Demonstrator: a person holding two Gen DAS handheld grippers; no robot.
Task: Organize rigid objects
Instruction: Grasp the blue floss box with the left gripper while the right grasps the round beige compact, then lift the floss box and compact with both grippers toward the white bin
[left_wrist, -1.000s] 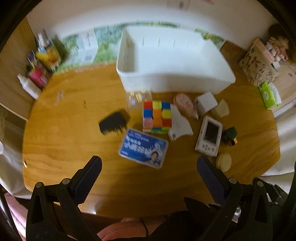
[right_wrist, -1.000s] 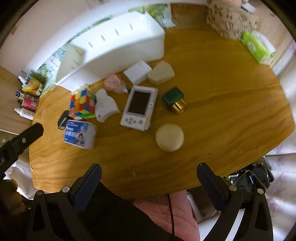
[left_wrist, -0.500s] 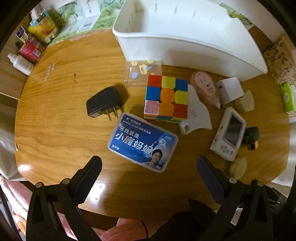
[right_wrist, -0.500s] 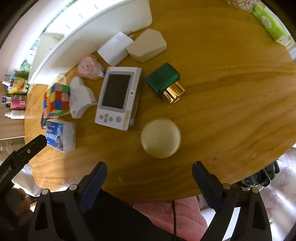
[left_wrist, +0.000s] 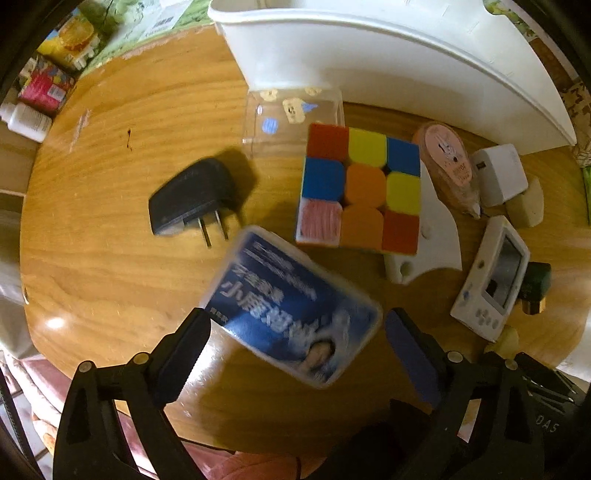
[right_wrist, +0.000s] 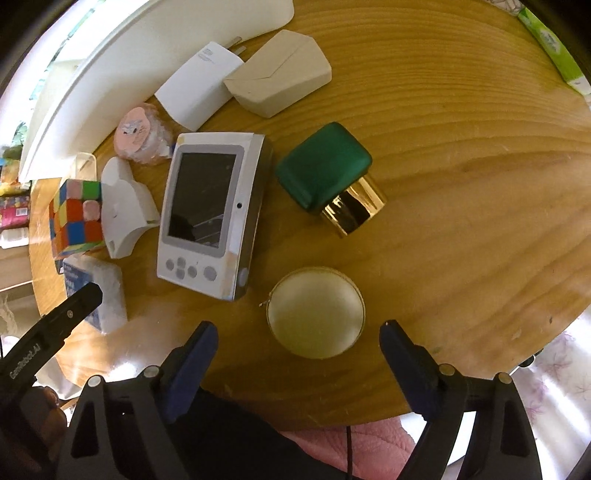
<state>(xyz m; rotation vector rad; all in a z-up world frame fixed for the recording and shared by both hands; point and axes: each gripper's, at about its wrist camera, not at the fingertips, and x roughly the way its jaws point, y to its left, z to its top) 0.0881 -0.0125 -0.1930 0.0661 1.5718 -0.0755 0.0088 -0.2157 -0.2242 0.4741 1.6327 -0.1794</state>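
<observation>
My left gripper (left_wrist: 297, 343) is open, its fingers on either side of a blue dental floss box (left_wrist: 291, 304) lying on the round wooden table (left_wrist: 103, 221). Beyond it lie a colour cube (left_wrist: 360, 190), a black plug adapter (left_wrist: 192, 197) and a large white bin (left_wrist: 388, 55). My right gripper (right_wrist: 299, 354) is open just in front of a round cream tin (right_wrist: 316, 312). A white handheld console (right_wrist: 208, 218), a green bottle with a gold cap (right_wrist: 328, 173) and a beige block (right_wrist: 282, 74) lie further on.
A clear case (left_wrist: 291, 118), a pink tape dispenser (left_wrist: 447, 166), a white charger (left_wrist: 498, 173) and a white curved holder (left_wrist: 428, 240) sit by the bin. Bottles and packets (left_wrist: 40, 92) crowd the far left edge. The left gripper's finger (right_wrist: 59, 325) shows in the right wrist view.
Both grippers have come down and forward. The floss box now sits between the left fingers, and the round tin lies just ahead of the right fingers.
</observation>
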